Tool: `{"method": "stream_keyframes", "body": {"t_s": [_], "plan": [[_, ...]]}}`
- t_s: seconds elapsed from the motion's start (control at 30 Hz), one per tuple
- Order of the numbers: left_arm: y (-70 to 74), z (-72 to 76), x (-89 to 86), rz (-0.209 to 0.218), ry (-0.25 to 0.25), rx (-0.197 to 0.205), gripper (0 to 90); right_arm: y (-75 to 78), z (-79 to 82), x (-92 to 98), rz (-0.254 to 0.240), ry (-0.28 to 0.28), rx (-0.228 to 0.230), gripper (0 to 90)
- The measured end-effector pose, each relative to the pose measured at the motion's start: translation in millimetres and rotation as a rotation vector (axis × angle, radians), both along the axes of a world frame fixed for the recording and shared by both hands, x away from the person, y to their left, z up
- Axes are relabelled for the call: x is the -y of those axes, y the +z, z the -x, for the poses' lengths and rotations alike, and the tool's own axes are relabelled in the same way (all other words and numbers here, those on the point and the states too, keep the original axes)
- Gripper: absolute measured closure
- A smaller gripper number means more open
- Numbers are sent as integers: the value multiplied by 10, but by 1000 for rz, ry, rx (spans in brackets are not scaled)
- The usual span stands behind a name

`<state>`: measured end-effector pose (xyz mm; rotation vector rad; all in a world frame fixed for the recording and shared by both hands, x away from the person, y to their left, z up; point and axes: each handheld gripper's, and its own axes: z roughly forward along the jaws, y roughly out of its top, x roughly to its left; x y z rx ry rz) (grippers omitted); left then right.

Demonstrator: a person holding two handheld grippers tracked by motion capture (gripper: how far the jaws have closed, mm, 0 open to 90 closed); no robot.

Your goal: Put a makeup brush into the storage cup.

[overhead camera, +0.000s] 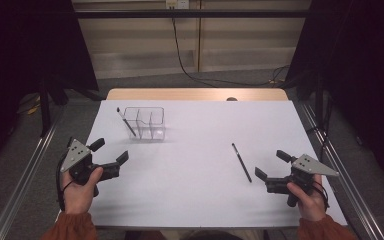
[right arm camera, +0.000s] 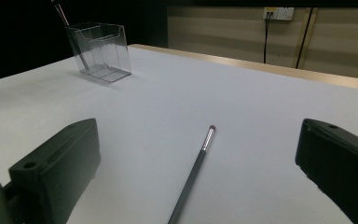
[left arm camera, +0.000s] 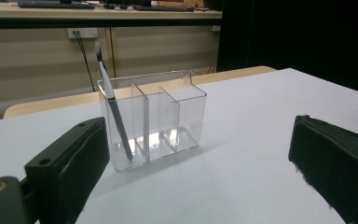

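Here, slim dark pen (right arm camera: pixel 193 172) lying flat, silver-tipped, both claws wide open, empty.

Your right tool (overhead camera: pixel 268 165) sits at about four o'clock on the surface (overhead camera: pixel 200 150) with its jaws spread, and the loose pen (overhead camera: pixel 241 162) lies flat just ahead of them, nothing beside it to block a pass from either side. Your left tool (overhead camera: pixel 110 151) waits at eight o'clock, jaws apart, with bare room ahead up to the clear organizer (overhead camera: pixel 145 123) at eleven o'clock. That organizer is the one upright obstacle: its thin dividers split it into narrow compartments, and a brush (overhead camera: pixel 126 122) leans tilted in the leftmost one, sticking out above the rim. The middle, from twelve to six o'clock, is open.
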<state>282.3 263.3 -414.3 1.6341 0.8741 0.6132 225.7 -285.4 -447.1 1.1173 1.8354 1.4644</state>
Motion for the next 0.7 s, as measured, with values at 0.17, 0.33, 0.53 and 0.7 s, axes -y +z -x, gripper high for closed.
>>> {"method": "stream_keyframes", "body": {"t_s": [0.17, 0.33, 0.53, 0.7], "plan": [[-36, 118, -16, 8, 6, -17, 49, -4, 0, -8, 1, 1, -3, 0], [-47, 212, -37, 10, 12, -16, 48, -4, 3, 8, -1, -3, -3, 0], [-102, 314, -33, 6, 11, -26, 49, -5, -1, 7, 0, -1, -5, 0], [-134, 392, -47, -7, 13, -35, 48, 4, 4, 10, -10, -1, -2, 0]]}}
